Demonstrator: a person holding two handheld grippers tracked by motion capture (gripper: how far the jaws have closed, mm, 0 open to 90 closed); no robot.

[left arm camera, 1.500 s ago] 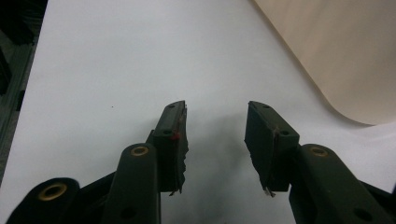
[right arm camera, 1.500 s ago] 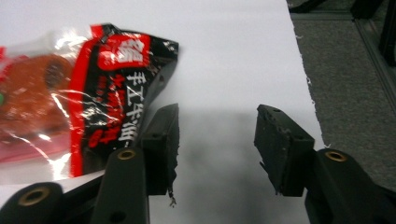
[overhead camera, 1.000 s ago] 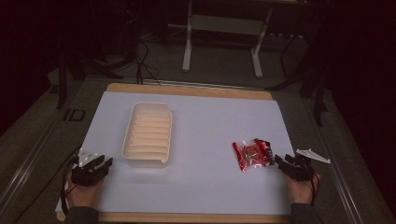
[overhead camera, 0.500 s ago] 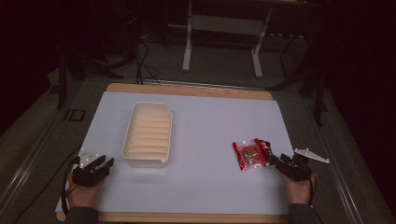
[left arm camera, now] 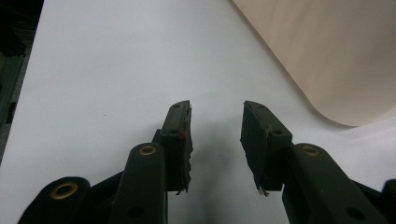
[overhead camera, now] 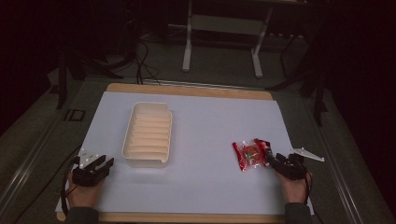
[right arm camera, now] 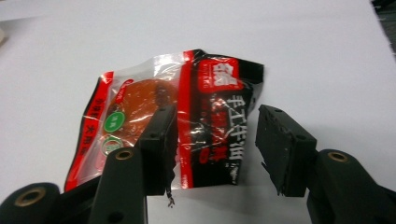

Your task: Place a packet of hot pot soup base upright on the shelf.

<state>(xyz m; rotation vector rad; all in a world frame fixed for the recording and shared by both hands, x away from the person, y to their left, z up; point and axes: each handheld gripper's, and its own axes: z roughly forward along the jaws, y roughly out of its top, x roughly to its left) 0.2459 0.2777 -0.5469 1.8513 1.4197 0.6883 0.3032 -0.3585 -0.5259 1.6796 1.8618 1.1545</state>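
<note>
Between the right tool's spread jaws lies the red packet, flat on the counter and not yet gripped. Beyond the left tool, likewise spread and empty, the tray waits unfilled, so pick-up and placing seem left.

I see a cream tray with ridges on the white table, far left of me.

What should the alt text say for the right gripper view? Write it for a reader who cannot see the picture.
The right gripper, jaws open, straddles the near edge of a red and black snack packet lying on the white table surface. An orange-brown snack shows through the packet's clear window.
</note>
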